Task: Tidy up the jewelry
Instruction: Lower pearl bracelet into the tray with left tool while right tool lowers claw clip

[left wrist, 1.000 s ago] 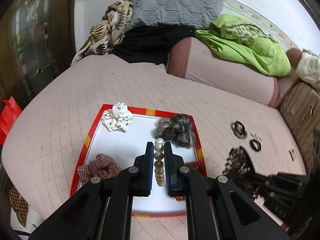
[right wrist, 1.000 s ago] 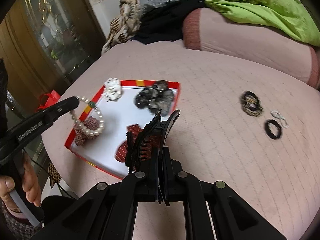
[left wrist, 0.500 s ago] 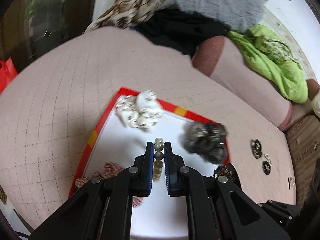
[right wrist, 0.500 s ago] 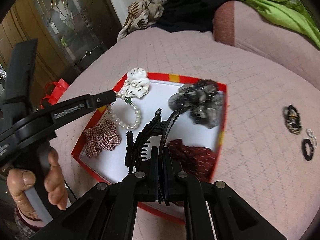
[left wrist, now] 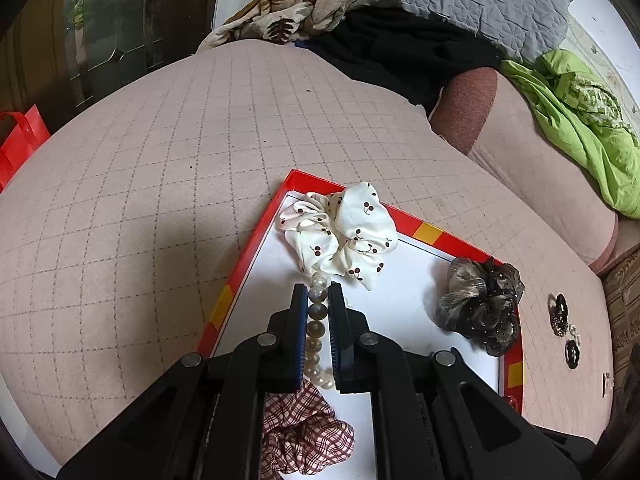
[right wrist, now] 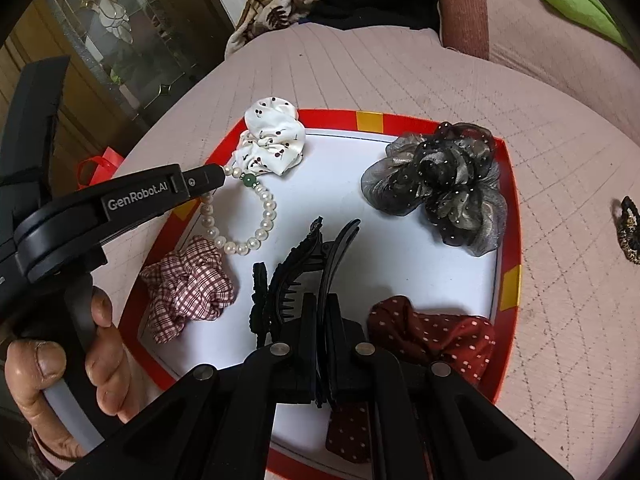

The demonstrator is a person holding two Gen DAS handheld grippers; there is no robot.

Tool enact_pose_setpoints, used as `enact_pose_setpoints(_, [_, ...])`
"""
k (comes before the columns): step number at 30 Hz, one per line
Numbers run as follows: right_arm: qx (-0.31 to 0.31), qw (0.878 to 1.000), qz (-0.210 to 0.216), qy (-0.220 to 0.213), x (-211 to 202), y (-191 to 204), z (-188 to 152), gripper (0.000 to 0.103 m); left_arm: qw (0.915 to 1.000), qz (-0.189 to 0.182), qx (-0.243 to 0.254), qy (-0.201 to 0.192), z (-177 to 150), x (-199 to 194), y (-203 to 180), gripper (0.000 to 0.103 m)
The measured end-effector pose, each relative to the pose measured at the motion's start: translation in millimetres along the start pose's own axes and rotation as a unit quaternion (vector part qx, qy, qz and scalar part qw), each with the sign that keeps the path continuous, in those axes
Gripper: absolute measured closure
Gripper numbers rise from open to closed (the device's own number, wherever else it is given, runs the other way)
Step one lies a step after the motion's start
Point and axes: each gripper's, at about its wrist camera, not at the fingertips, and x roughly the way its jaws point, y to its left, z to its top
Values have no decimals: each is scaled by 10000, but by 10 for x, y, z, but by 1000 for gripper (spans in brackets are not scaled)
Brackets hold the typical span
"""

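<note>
A red-rimmed tray with a white floor lies on the pink quilted bed. My left gripper is shut on a pearl bracelet, which hangs over the tray's left part beside a white cherry-print scrunchie. My right gripper is shut on a black claw hair clip, held over the tray's front middle. The tray holds a grey-black gauze scrunchie, a red plaid scrunchie and a dark red dotted scrunchie.
Small black hair ties and a small clip lie on the quilt right of the tray; one shows in the right wrist view. Pillows, a green cloth and piled clothes sit at the bed's far end. A red bag stands left of the bed.
Both grippers have moved in over the tray with their items. The bracelet now hangs lower, close to the white scrunchie, and the claw clip is nearer the tray floor.
</note>
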Motion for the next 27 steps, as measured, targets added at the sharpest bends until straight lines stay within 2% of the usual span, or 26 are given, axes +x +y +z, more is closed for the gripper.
enact_pose_setpoints(9, [-26, 10000, 87, -18, 19, 73, -30, 96, 9997, 174, 114, -144, -19, -44, -48, 92])
enact_pose_setpoints(12, [-84, 9999, 92, -59, -30, 80, -41, 84, 9995, 147, 156, -249, -40, -98, -77, 84])
enact_pose_setpoints(14, [-162, 9997, 82, -139, -84, 101, -48, 70, 9990, 172, 244, -328, -57, -138, -111, 82])
enact_pose_setpoints(16, [-209, 9995, 68, -210, -137, 118, -58, 66, 9982, 235, 355, -419, -88, -193, -158, 77])
enact_pose_setpoints(22, [-171, 9993, 165, -284, -313, 81, -141, 64, 9970, 310, 366, -609, -150, -339, -187, 73])
enact_pose_setpoints(27, [-81, 9991, 234, -349, -547, -32, -270, 63, 9970, 452, 280, -568, -238, -359, -187, 71])
